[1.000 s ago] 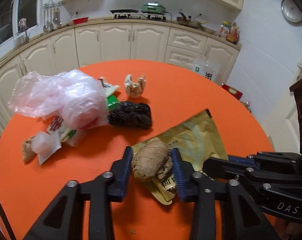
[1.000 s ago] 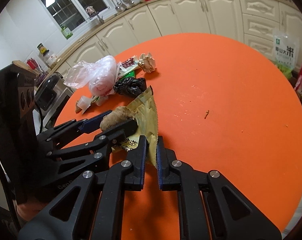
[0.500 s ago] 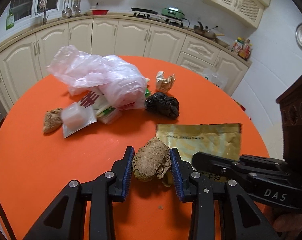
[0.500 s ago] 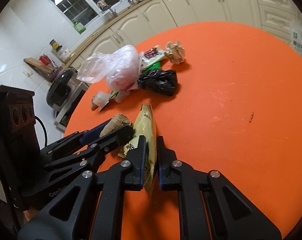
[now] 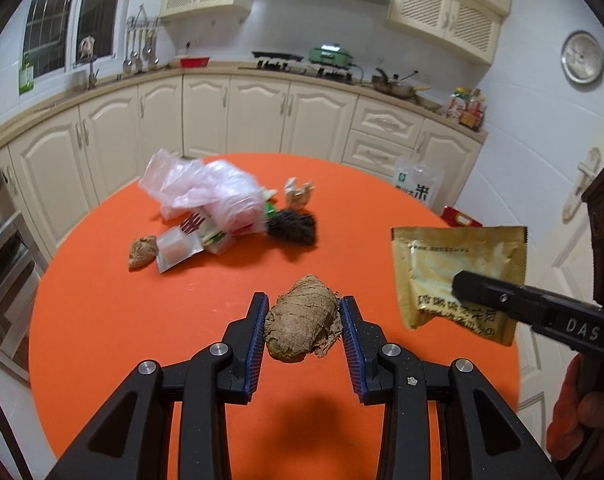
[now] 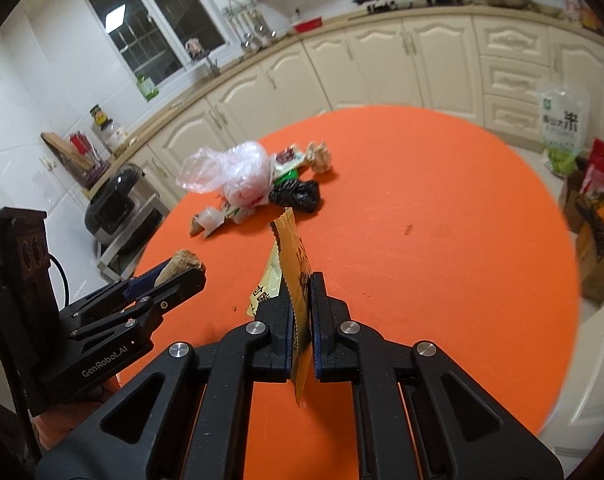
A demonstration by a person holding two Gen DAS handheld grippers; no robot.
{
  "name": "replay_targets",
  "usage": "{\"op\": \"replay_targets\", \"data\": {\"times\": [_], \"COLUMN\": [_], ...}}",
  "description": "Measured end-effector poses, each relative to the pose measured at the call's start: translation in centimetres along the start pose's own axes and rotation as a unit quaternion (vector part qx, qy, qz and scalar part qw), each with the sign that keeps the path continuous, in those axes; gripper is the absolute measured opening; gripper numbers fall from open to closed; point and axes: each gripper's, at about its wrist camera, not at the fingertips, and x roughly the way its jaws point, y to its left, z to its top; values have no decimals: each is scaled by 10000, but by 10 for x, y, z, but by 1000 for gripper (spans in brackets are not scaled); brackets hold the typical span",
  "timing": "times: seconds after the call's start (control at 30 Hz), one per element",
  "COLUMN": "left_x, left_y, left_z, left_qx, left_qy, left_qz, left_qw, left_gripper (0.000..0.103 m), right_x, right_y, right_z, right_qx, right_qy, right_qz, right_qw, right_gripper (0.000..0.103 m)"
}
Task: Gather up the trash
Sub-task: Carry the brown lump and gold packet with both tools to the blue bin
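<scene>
My left gripper (image 5: 303, 314) is shut on a brown crumpled lump (image 5: 302, 330) and holds it above the orange round table (image 5: 102, 320). My right gripper (image 6: 300, 292) is shut on a gold foil packet (image 6: 292, 248), lifted off the table; the packet also shows in the left wrist view (image 5: 457, 272). In the right wrist view the left gripper (image 6: 182, 276) is at the left with the lump (image 6: 180, 264) in it. A pile of trash lies further back: a pink plastic bag (image 5: 214, 192), a black bag (image 5: 292, 226), a crumpled paper (image 5: 298, 194) and a second brown lump (image 5: 142, 252).
Cream kitchen cabinets (image 5: 262, 120) curve behind the table. A rice bag (image 6: 561, 132) and boxes (image 6: 597, 240) stand on the floor at the right. A black cooker (image 6: 114, 204) stands at the left of the table.
Both grippers have risen and tilted up, lifting the brown lump and the gold packet off the table. The packet now hangs in the air.
</scene>
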Motion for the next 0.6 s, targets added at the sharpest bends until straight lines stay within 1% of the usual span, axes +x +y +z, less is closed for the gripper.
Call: {"op": "replay_targets", "data": {"times": [0.2, 0.4, 0.43, 0.6], "left_x": [-37, -71, -75, -87], "left_y": [-43, -99, -106, -156], "left_z": [-4, -3, -3, -2], "left_qx": [389, 745, 764, 1000], "left_qy": [-247, -524, -473, -587], "left_qz": [-182, -447, -413, -828], "left_qw": [9988, 9948, 9951, 9898], "left_gripper": [32, 32, 32, 32], "right_x": [-61, -130, -141, -190], "right_y": [-7, -23, -28, -53], "right_z": [-7, -16, -19, -30], "right_qx": [134, 297, 339, 586], "right_qy": [-494, -1095, -1176, -1532], "right_qz": [-71, -343, -390, -738], "right_qw": [9987, 9929, 9917, 9837], "right_gripper": [7, 7, 7, 7]}}
